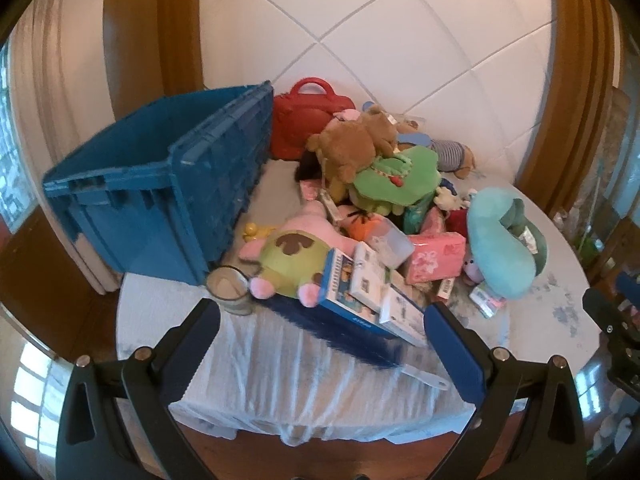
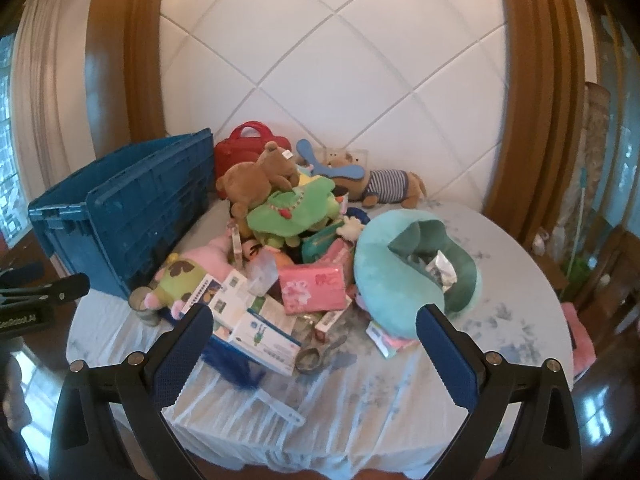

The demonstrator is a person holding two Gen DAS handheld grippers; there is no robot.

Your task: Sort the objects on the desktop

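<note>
So, how far: the sorting looks not yet begun; the pile is all mixed up, and I cannot see into the bin.
Blue bin: it stands at the left edge of the tabletop, tipped a bit, just beside the pile.
Glass cup: it stands near the front left edge, touching the pink and green plush.
Blue brush: it lies at the front of the tabletop, half under the white boxes.
Brown bear: it lies on top of the pile, on a green plush, toward the back edge.
Red case: it stands at the back edge, just beside the bin.
Pink packet: it lies in the middle of the pile.
Teal neck pillow: it lies on the right side of the pile.
Striped dog plush: it lies at the back right.
What is left: I think every toy, box and packet must go to its place.
Left gripper: its jaws are wide apart and hold nothing; it hangs over the front edge, above the brush.
Right gripper: its jaws are wide apart too, with nothing in them, over the front edge and touching nothing.
</note>
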